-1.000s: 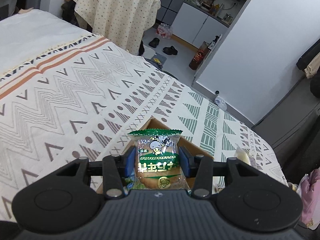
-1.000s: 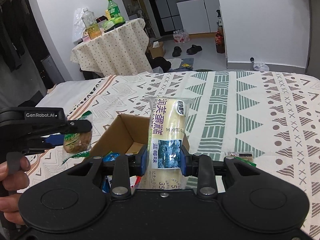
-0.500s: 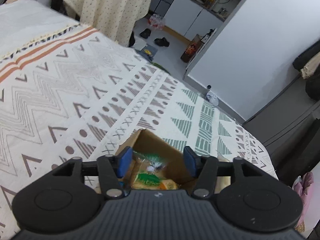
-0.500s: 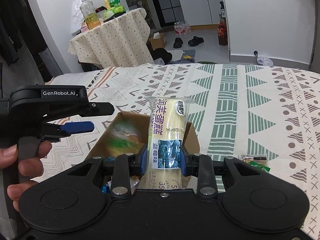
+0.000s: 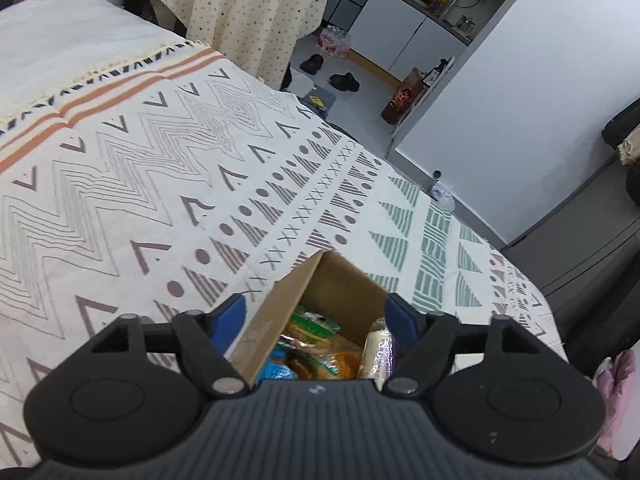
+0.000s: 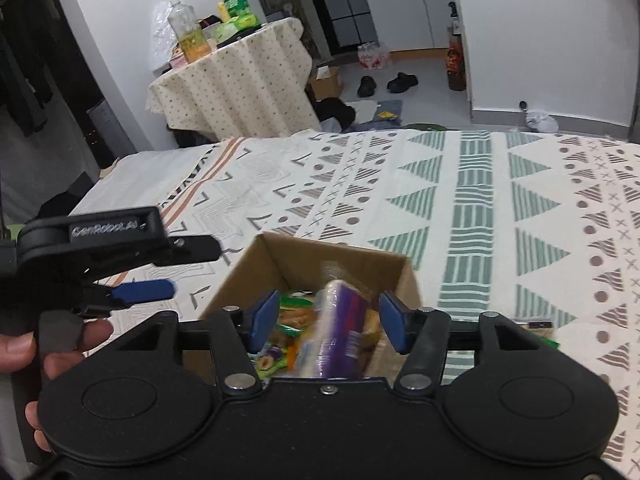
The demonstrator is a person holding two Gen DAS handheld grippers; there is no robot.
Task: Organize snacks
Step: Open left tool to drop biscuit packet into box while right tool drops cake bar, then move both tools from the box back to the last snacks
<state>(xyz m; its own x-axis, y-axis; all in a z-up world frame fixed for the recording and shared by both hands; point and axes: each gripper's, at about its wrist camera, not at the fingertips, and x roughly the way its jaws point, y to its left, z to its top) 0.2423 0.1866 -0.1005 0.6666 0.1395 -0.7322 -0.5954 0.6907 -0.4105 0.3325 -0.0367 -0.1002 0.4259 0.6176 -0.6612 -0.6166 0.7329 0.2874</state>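
Observation:
An open cardboard box (image 5: pixel 280 312) (image 6: pixel 256 264) sits on the patterned bedspread and holds several wrapped snacks. My left gripper (image 5: pixel 316 320) hangs open above the box with nothing between its blue pads. My right gripper (image 6: pixel 328 322) is open too, over the same box. The long white and purple snack pack (image 6: pixel 340 332) lies blurred between the right fingers, loose, leaning into the box; in the left wrist view the same pack (image 5: pixel 376 348) rests at the box's right side. The green-wrapped cake (image 5: pixel 312 326) lies among the other packets inside.
In the right wrist view the left gripper (image 6: pixel 144 280) and the person's hand (image 6: pixel 16 352) are at the left. A small snack packet (image 6: pixel 536 326) lies on the bedspread right of the box. A round table with bottles (image 6: pixel 228 76) stands beyond the bed.
The left gripper opened and the green cake dropped into the box. After that the right gripper opened and the white and purple pack fell toward the box.

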